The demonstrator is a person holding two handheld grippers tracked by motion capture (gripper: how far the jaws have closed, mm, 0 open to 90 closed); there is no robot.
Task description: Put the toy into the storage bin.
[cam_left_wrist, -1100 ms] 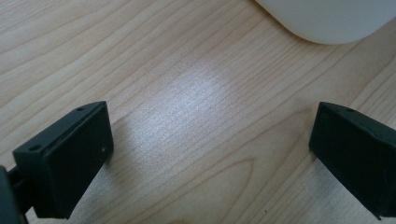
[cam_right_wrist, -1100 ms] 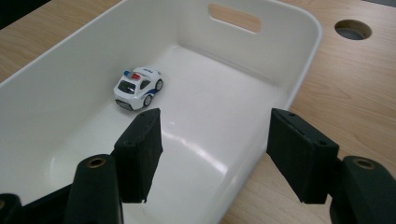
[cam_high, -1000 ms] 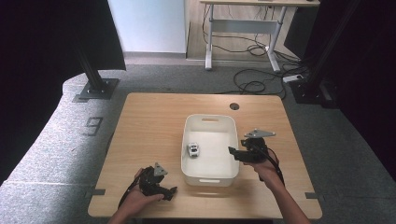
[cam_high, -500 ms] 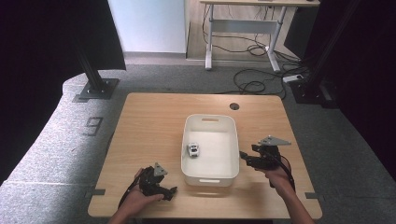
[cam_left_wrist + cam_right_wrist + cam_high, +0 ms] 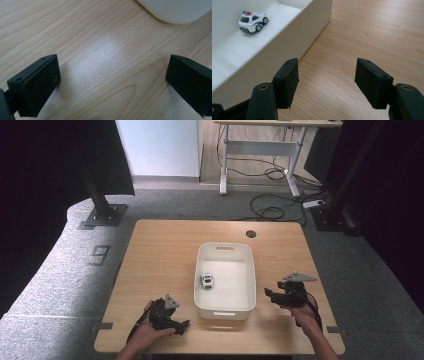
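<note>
A small white toy police car (image 5: pixel 207 280) (image 5: pixel 252 21) lies inside the white bin (image 5: pixel 226 309) (image 5: pixel 287 40), against its left wall in the high view. My right gripper (image 5: pixel 269 295) (image 5: pixel 326 83) hovers low over the bare table just right of the bin, jaws open with nothing between them. Near the front left edge rests my left gripper (image 5: pixel 184 327) (image 5: pixel 112 82), also open and empty, pointing toward the bin's front corner (image 5: pixel 175 11).
The wooden table (image 5: pixel 165 250) has a round cable hole (image 5: pixel 251 234) at the back right. Bare wood lies left of and behind the bin. Black frame posts, a desk and floor cables stand beyond the table.
My right gripper has moved from above the bin's right rim out to the right and down, toward the table's front. The left gripper and the car have stayed put.
</note>
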